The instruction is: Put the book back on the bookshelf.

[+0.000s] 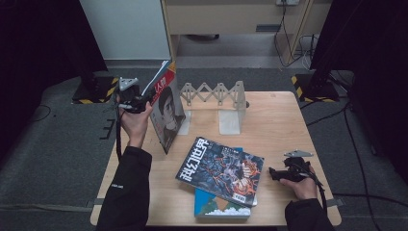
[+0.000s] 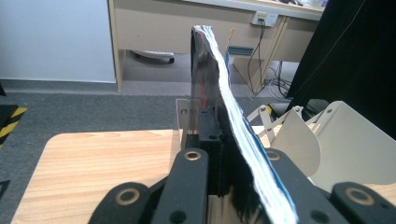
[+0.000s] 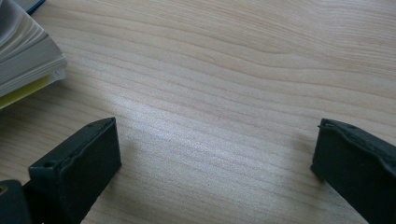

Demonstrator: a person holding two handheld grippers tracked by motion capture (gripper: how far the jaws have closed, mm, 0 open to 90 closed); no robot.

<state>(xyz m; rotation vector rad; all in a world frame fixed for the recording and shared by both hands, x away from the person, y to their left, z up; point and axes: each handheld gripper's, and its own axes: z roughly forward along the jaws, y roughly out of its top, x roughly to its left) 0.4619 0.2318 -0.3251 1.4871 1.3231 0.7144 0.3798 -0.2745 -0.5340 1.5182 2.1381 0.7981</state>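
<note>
Black jaws of the left gripper (image 2: 219,186) are clamped on a magazine (image 1: 166,108), which is held upright over the table's (image 1: 274,125) far left edge, just beside the rack (image 1: 216,96). Thin, glossy and limp, it is judged light but prone to sag and slip, so a grip near the spine is advised. The right gripper (image 1: 284,173) is rested wide and unladen near the right edge, beside two flat magazines (image 1: 221,171).

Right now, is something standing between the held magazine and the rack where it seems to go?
Nothing visible. The left gripper holds the magazine upright at the rack's left end; in the left gripper view the first divider is just beside it, and no object lies between.
</note>
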